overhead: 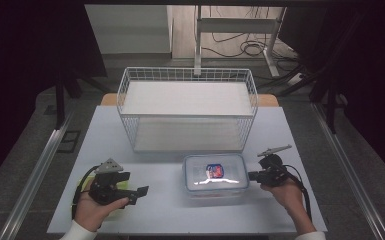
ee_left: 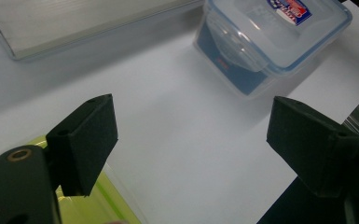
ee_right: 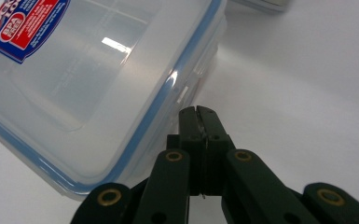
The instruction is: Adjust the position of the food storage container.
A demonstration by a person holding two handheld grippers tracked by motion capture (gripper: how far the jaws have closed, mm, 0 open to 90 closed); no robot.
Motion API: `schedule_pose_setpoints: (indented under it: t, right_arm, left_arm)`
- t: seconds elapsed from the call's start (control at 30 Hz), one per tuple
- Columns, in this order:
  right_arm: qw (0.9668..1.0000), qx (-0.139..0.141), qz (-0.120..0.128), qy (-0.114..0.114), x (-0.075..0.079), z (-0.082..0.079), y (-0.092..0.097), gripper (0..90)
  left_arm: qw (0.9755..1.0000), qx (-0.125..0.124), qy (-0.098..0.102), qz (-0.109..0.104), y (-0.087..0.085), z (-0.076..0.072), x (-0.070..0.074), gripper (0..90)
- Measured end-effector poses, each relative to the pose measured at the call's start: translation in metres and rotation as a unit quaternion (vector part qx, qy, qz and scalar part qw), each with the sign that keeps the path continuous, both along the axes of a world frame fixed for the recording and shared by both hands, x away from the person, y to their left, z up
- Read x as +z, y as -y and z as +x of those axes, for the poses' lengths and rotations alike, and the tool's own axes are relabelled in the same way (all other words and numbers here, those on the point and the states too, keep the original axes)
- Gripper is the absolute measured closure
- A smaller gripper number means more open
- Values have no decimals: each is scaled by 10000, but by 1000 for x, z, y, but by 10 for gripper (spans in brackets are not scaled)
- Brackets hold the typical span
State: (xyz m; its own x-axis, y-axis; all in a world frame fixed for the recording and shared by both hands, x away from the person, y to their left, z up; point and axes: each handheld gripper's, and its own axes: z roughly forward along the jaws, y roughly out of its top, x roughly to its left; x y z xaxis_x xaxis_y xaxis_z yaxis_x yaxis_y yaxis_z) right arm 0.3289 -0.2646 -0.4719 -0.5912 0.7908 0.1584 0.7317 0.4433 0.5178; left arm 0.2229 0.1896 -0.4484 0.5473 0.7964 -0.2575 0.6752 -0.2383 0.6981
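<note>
A clear plastic food box (overhead: 215,174) with a blue-sealed lid and a red-and-blue sticker sits on the white table, front centre. My right gripper (overhead: 253,175) is shut with nothing between its jaws, its tip right at the box's right side. In the right gripper view the closed tip (ee_right: 198,111) points at the box's side latch (ee_right: 193,84); whether it touches I cannot tell. My left gripper (overhead: 139,192) rests at the front left, open and empty, aimed toward the box (ee_left: 270,42). Its pads (ee_left: 86,140) stand wide apart over bare table.
A white wire basket (overhead: 187,107) with two shelves stands behind the box. A yellow-green object (ee_left: 81,205) lies under my left gripper. The table's front edge (overhead: 180,231) runs close to both hands.
</note>
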Motion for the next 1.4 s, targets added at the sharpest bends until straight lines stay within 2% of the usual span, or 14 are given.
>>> schedule_pose_setpoints:
  t: [0.1,0.27,0.67,0.8,0.87,0.9,0.93,1.0,1.03,1.07,1.17,1.4]
  right_arm:
    - [9999,136,9,38,-1,-3,-15,893]
    - [9997,179,9,147,-4,-4,-28,893]
    - [9994,261,99,207,-6,-3,-39,893]
    - [9992,247,234,205,-6,-3,-37,890]
    - [9989,161,326,288,-3,-4,-32,865]
    - [9978,71,559,338,0,-5,-24,819]
    - [9978,71,559,338,0,-5,-24,819]
    - [9965,-8,739,403,3,-8,-16,707]
    - [9947,-63,939,407,5,-10,-10,589]
    - [9947,-63,939,407,5,-10,-10,589]
    - [9913,-162,1215,479,9,-14,1,497]
    - [9895,-237,1331,508,13,-16,9,431]
  left_arm:
    - [10000,6,-2,1,0,0,0,156]
    - [10000,6,-9,11,0,0,-1,156]
    - [10000,14,-30,14,-1,1,-2,156]
    - [10000,34,-20,-23,-2,0,-1,156]
    - [10000,62,-24,-38,-3,0,-2,155]
    - [9999,75,-32,-62,-4,0,-2,155]
    - [9999,75,-32,-62,-4,0,-2,155]
    - [9999,88,-46,-88,-5,1,-3,155]
    - [9999,109,-54,-107,-6,1,-3,155]
    - [9998,116,-57,-123,-7,1,-3,155]
    - [9998,140,-49,-157,-8,2,-2,155]
    - [9998,97,-7,-198,-8,2,0,155]
